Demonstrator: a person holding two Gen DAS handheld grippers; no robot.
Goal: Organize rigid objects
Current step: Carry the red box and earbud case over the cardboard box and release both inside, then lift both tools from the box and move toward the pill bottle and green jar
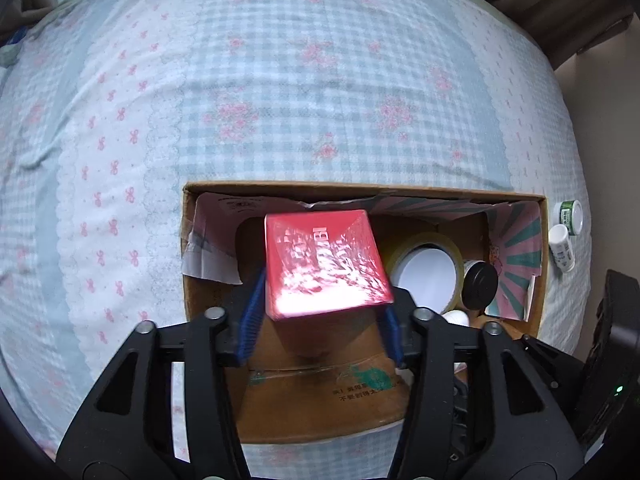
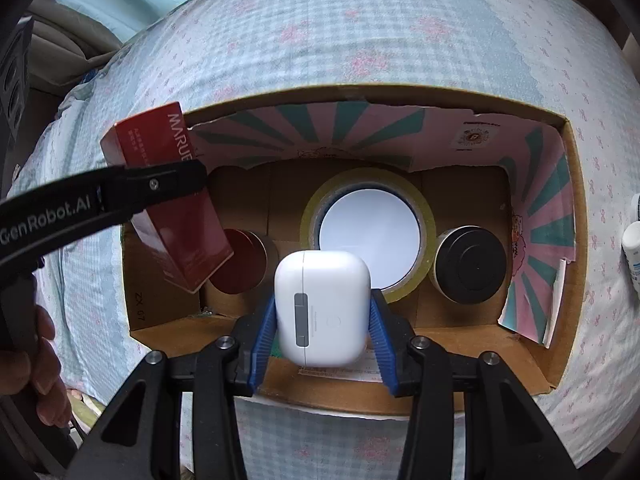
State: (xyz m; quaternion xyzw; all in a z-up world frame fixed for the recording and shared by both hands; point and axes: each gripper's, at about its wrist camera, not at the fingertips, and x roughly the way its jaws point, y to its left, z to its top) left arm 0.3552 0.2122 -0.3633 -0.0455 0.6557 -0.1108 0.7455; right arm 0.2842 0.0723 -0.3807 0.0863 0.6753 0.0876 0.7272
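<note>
Midpoint of sorting: my left gripper (image 1: pixel 320 308) pinches a red carton (image 1: pixel 324 264), my right gripper (image 2: pixel 322 320) an earbud case (image 2: pixel 322 308); tape roll (image 2: pixel 368 232) and jars (image 2: pixel 468 264) already boxed, two bottles (image 1: pixel 566 232) remain outside the cardboard box (image 2: pixel 560 240).

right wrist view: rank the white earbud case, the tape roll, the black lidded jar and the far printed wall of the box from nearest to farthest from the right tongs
1. White earbud case, gripped in the right tongs.
2. Yellowish tape roll, just behind, centre of the cardboard box.
3. Black lidded jar, to the right; close to the tape's rank.
4. Pink and green printed wall, at the back.
</note>
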